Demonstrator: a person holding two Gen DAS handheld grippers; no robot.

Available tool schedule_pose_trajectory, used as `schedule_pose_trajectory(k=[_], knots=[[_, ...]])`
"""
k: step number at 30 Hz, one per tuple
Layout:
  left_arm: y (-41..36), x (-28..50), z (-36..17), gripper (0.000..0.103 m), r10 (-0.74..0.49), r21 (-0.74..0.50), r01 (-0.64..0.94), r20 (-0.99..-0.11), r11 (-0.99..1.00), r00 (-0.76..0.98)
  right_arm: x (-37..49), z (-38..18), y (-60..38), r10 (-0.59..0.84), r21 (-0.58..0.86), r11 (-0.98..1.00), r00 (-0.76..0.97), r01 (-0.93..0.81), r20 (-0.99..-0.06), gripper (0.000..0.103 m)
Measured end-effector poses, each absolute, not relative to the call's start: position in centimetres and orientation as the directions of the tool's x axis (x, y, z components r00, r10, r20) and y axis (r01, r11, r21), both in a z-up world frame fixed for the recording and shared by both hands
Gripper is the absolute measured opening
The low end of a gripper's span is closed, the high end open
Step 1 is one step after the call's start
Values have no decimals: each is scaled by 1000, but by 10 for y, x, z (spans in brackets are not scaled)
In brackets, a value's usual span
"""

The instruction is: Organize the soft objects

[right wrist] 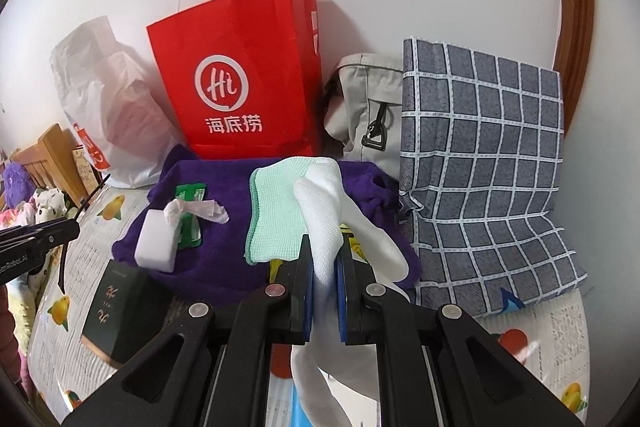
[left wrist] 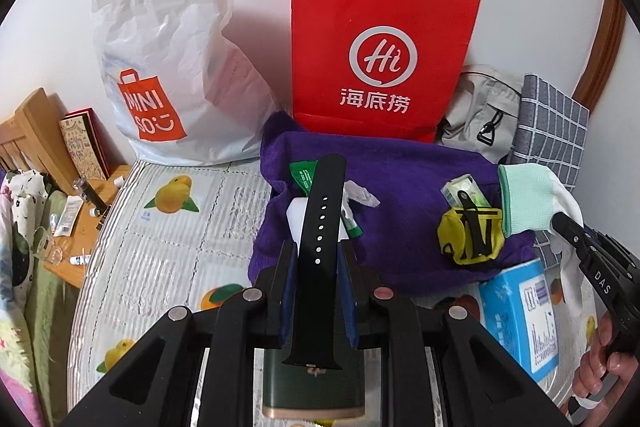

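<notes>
My left gripper [left wrist: 318, 251] is shut on a black watch strap [left wrist: 320, 227], held upright above a dark green box [left wrist: 314, 383]. My right gripper [right wrist: 325, 247] is shut on a white glove with a mint-green cuff [right wrist: 316, 203], lifted over a purple towel [right wrist: 224, 227]. The glove also shows at the right of the left wrist view [left wrist: 528, 199]. On the towel [left wrist: 400, 211] lie a white sponge block [right wrist: 156, 247], a green sachet [right wrist: 190, 203], a crumpled tissue [right wrist: 204, 209] and a yellow pouch [left wrist: 470, 233].
A red paper bag [left wrist: 380, 55], a white Miniso plastic bag [left wrist: 160, 67], a beige bag [right wrist: 368, 107] and a grey checked pillow [right wrist: 484, 167] stand against the wall. A blue box [left wrist: 520, 315] lies at the front right. A wooden bedside table [left wrist: 80, 219] is at the left.
</notes>
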State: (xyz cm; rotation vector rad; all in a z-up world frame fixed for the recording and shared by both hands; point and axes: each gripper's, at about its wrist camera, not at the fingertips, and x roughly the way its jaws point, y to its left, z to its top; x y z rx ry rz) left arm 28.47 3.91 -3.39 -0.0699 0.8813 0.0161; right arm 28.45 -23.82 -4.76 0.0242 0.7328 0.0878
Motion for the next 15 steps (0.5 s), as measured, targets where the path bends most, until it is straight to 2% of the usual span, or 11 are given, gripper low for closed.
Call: schedule_pose_trajectory(k=[15], knots=[[51,328,-52,19,-7,-58,-64,-788,996,616,348,-50,-222,124,61,992,740,-111,-661,10]])
